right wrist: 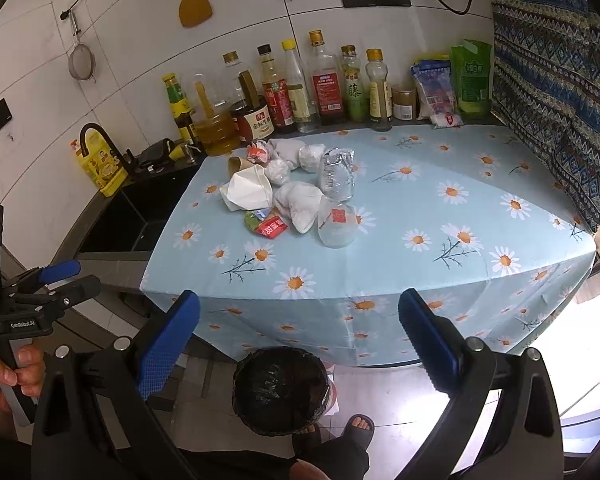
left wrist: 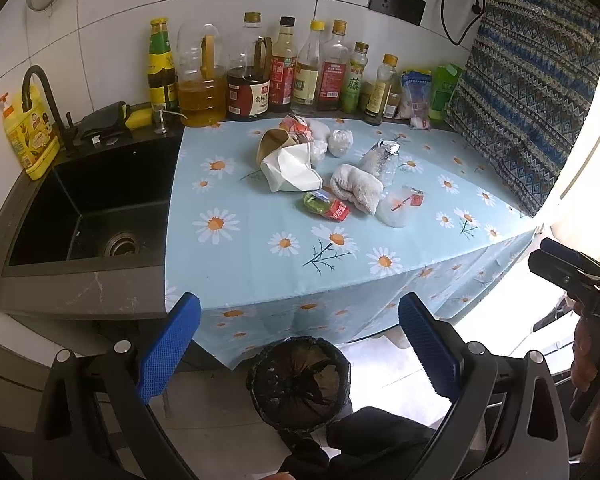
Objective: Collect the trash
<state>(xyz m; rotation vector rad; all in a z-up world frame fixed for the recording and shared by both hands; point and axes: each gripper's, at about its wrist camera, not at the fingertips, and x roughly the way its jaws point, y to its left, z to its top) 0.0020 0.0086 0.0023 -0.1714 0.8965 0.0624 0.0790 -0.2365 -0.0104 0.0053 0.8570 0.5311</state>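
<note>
A heap of trash lies mid-counter on the daisy tablecloth (left wrist: pixel 260 264): a crumpled white carton (left wrist: pixel 290 170) (right wrist: pixel 247 192), a paper cup (left wrist: pixel 272 142), wadded tissues (left wrist: pixel 356 188) (right wrist: pixel 300 204), a red-green snack wrapper (left wrist: pixel 326 206) (right wrist: pixel 265 224), crushed clear bottles (left wrist: pixel 380 156) (right wrist: pixel 336 176) and a clear bag (left wrist: pixel 400 206) (right wrist: pixel 336 226). A black-lined trash bin (left wrist: pixel 300 384) (right wrist: pixel 281 388) stands on the floor below the counter edge. My left gripper (left wrist: pixel 300 320) and right gripper (right wrist: pixel 300 320) hang open and empty in front of the counter, above the bin.
A black sink (left wrist: pixel 96 208) with faucet (left wrist: pixel 44 96) lies left of the cloth. Sauce and oil bottles (left wrist: pixel 260 76) (right wrist: pixel 284 92) line the back wall. A patterned curtain (left wrist: pixel 532 88) (right wrist: pixel 556 92) hangs at the right. A person's sandalled feet (right wrist: pixel 356 428) stand by the bin.
</note>
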